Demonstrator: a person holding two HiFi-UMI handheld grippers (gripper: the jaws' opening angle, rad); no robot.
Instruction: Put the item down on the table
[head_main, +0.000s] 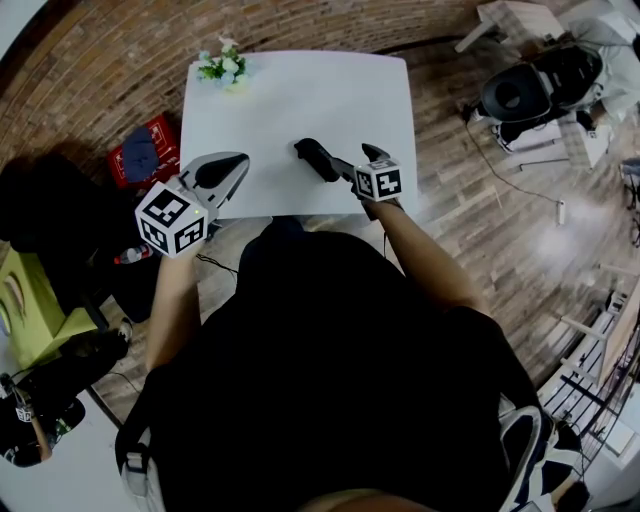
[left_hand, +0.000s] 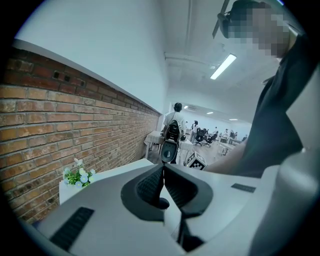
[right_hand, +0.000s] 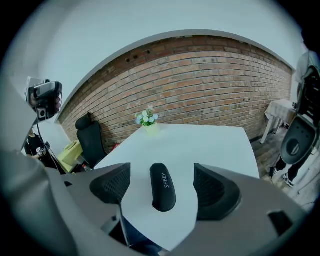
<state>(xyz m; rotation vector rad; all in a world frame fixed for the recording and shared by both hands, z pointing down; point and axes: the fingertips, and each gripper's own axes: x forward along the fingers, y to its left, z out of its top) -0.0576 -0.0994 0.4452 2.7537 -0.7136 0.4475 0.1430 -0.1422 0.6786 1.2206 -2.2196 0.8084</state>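
- White rectangular table (head_main: 300, 100): the task's item already lies on it near the front edge, so the set-down looks done.
- Right gripper (right_hand: 161, 177): its jaws are spread on either side of the item and touch nothing. The next move probably needs a straight retreat that does not nudge the item.
- Left gripper (left_hand: 163, 180): its jaws are pressed together on nothing, by the table's near-left corner.
- Black oblong hard case (right_hand: 163, 186): it lies flat and closed, its contents hidden.
- Small pot of white flowers (head_main: 224, 68): it stands at the far-left corner, well apart.

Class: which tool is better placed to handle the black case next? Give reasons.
Right: the right tool has jaws apart around the black case on the table; the left tool is shut, off to the side.
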